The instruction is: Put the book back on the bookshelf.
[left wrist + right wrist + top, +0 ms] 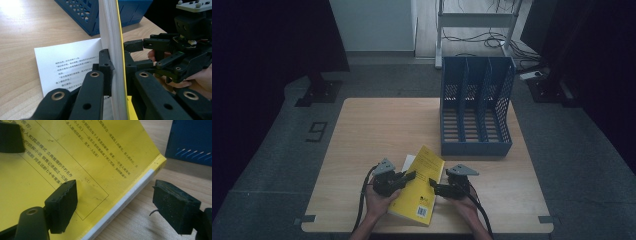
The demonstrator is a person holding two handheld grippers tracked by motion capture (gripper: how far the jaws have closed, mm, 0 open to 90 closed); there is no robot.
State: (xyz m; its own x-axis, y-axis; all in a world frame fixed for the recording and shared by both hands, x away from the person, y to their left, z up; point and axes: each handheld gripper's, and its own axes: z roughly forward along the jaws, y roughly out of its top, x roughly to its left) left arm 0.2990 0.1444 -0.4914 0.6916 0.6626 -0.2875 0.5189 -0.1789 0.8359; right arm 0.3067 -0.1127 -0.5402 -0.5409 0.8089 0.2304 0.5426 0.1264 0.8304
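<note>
A: Where is the yellow book [422,186] now?

B: It lies at the near edge of the counter [362,130], in front of the blue file rack [476,107]. The left gripper [411,175] has its fingers [106,70] clamped on the book's edge, lifting the pages off one white page [67,66].

A: And the right gripper [433,186]?

B: Its fingers [62,205] stand apart, one over the cover and one over the wood, not pressing the book.

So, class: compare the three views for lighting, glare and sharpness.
High view: dim, dark at the corners, table evenly lit. Left gripper view: white glare on the wood at top left, book pages near and soft. Right gripper view: bright, print on the cover readable.
</note>
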